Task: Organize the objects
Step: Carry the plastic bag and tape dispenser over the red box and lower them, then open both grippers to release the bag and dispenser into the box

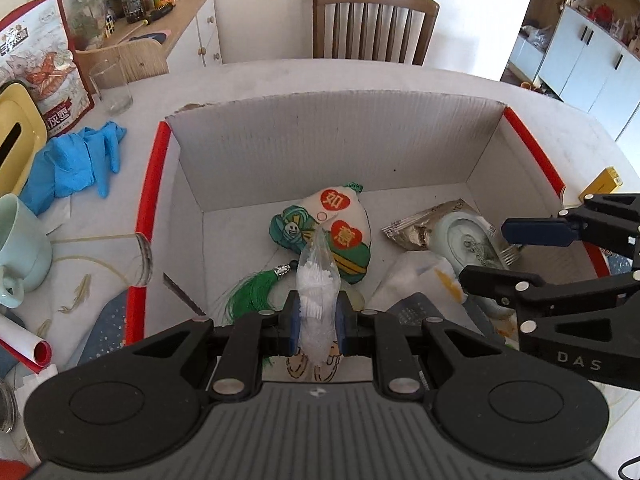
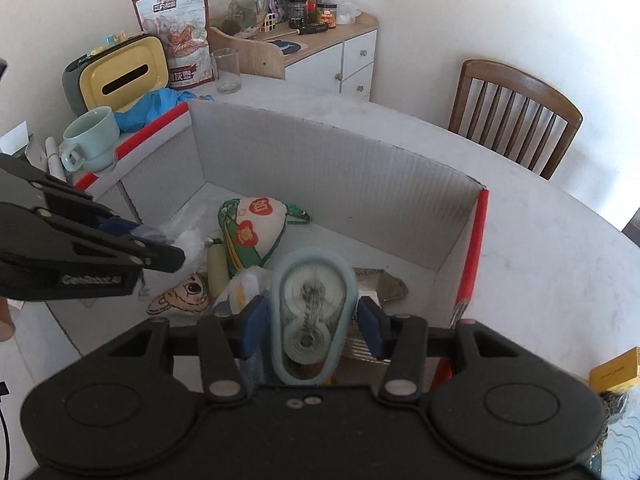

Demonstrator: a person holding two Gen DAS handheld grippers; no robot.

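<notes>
Left wrist view: the left gripper (image 1: 318, 318) has its fingers clenched on a small clear bag (image 1: 317, 280) of white bits, held over the cardboard box (image 1: 336, 140) – ready to drop beside the stuffed pouch (image 1: 340, 236) at 12 o'clock.

Right wrist view: the right gripper (image 2: 310, 326) fingers grasp a pale oval container (image 2: 312, 308), poised above the box's 5 o'clock corner – likely for release there.

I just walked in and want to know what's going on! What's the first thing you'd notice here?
A big cardboard box with red edges sits on the table. Over it, the left gripper pinches a clear plastic bag of white bits, and the right gripper holds a pale blue case with a clear window. Inside the box lies a colourful embroidered pouch with a green tassel.
</notes>
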